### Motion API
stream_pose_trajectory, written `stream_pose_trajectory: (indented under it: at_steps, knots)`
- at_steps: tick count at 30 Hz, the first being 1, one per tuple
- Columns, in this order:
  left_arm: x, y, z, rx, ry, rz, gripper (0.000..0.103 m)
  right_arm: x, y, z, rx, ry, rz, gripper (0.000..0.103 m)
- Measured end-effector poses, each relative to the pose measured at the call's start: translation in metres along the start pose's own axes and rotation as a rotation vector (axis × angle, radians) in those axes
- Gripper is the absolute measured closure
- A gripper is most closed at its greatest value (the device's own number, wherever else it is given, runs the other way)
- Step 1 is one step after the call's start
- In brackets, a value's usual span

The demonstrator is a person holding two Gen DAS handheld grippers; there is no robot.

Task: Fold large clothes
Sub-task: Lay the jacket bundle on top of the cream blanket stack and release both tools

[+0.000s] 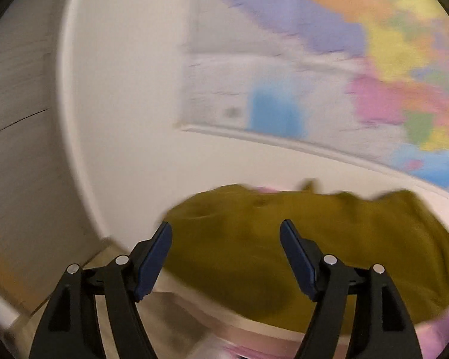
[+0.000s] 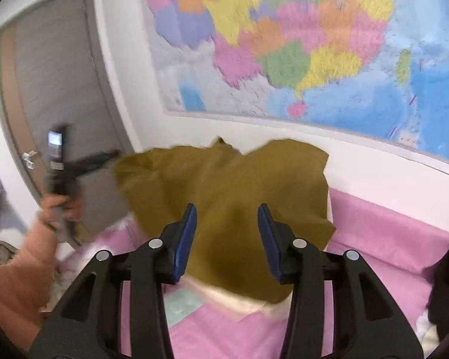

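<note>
Olive-mustard cloth: one large garment [image 2: 224, 197], heaped and rumpled on a pink bed [image 2: 389, 239], far edge against the white wall [image 2: 374, 173] under a coloured map [image 2: 314, 45].

Left tool [image 1: 226, 254]: wide open, nothing held, hovering just near of the garment's left part. Blue pads [image 1: 152, 260] apart, cloth visible between them but not pinched.

Right tool [image 2: 227, 239]: wide open, nothing held, above the garment's near middle.

Left hand [image 2: 57, 206]: blurred, gripping its tool at the garment's left edge; contact with cloth not discernible.

Step in hand, judged: spreading or picking up corners, fold not yet made. Best done by finding two true corners or the hem rather than mid-cloth bunches, pinching a single layer at each, lifting together and drawing taut to flatten before folding.

Edges: garment's right edge clear and straight; left edge overhanging the bed's left side, likely to slide off. Pale sheet [image 2: 245, 302] and light green item [image 2: 182, 302] under the near edge, at risk of being caught up with the cloth.

Open room: bare pink bed to the right and near. Wall close behind, door [image 2: 60, 83] to the left. Dark item [image 2: 446, 284] at far right, well apart.
</note>
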State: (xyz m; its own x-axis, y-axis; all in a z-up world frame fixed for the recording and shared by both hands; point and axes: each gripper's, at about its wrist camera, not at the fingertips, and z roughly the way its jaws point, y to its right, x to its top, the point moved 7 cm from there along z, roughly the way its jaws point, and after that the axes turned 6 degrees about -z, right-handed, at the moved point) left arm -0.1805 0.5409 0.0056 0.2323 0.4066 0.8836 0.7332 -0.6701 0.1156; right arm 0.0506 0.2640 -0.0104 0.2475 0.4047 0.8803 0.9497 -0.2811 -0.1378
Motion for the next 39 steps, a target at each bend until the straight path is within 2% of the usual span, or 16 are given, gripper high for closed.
stream_pose_trajectory:
  at_steps: [1, 3, 4, 6, 8, 11, 13, 15, 17, 21, 24, 28, 31, 35, 38, 39]
  knots:
    - [-0.003, 0.013, -0.003, -0.060, -0.011, 0.020, 0.031, -0.005, 0.008, 0.020, -0.018, -0.040, 0.021, 0.064]
    - [-0.010, 0.028, 0.002, -0.081, -0.036, 0.045, 0.031, -0.025, 0.025, 0.049, -0.067, -0.101, 0.049, 0.066]
    - [-0.019, 0.035, 0.011, -0.093, -0.073, 0.052, 0.031, -0.050, 0.039, 0.063, -0.076, -0.160, 0.093, 0.069]
    - [-0.034, 0.040, 0.030, -0.109, -0.137, 0.045, 0.031, -0.079, 0.049, 0.070, -0.034, -0.196, 0.192, 0.069]
    - [-0.054, 0.040, 0.052, -0.070, -0.185, 0.068, 0.031, -0.087, 0.054, 0.068, -0.029, -0.192, 0.230, 0.069]
    - [-0.062, 0.040, 0.060, -0.054, -0.199, 0.055, 0.031, -0.080, 0.044, 0.051, -0.076, -0.196, 0.168, 0.066]
    - [-0.060, 0.039, 0.052, -0.054, -0.187, 0.033, 0.031, -0.068, 0.032, 0.033, -0.084, -0.142, 0.115, 0.065]
    - [-0.058, 0.043, 0.044, -0.053, -0.168, 0.038, 0.031, -0.057, 0.016, 0.019, -0.065, -0.076, 0.078, 0.060]
    - [-0.059, 0.057, 0.029, -0.084, -0.140, 0.057, 0.031, -0.052, 0.002, 0.013, -0.033, -0.037, 0.048, 0.055]
    - [-0.070, 0.084, 0.003, -0.150, -0.126, 0.094, 0.027, -0.064, -0.015, 0.029, -0.034, -0.067, 0.010, 0.055]
    - [-0.075, 0.102, -0.006, -0.156, -0.108, 0.139, 0.026, -0.079, -0.014, 0.041, -0.034, -0.104, 0.029, 0.055]
    - [-0.089, 0.120, -0.007, -0.168, -0.129, 0.178, 0.025, -0.088, -0.017, 0.047, -0.047, -0.103, 0.027, 0.055]
    - [-0.096, 0.126, -0.007, -0.136, -0.119, 0.205, 0.024, -0.083, -0.021, 0.036, -0.026, -0.075, 0.051, 0.047]
    - [-0.100, 0.135, -0.019, -0.158, -0.107, 0.191, 0.023, -0.083, -0.033, 0.017, -0.052, -0.034, 0.001, 0.031]
    - [-0.105, 0.140, -0.032, -0.148, -0.075, 0.187, 0.009, -0.086, -0.040, 0.002, -0.067, 0.003, -0.014, 0.020]
    - [-0.106, 0.142, -0.035, -0.148, -0.066, 0.185, 0.008, -0.089, -0.043, -0.002, -0.074, 0.011, -0.018, 0.015]
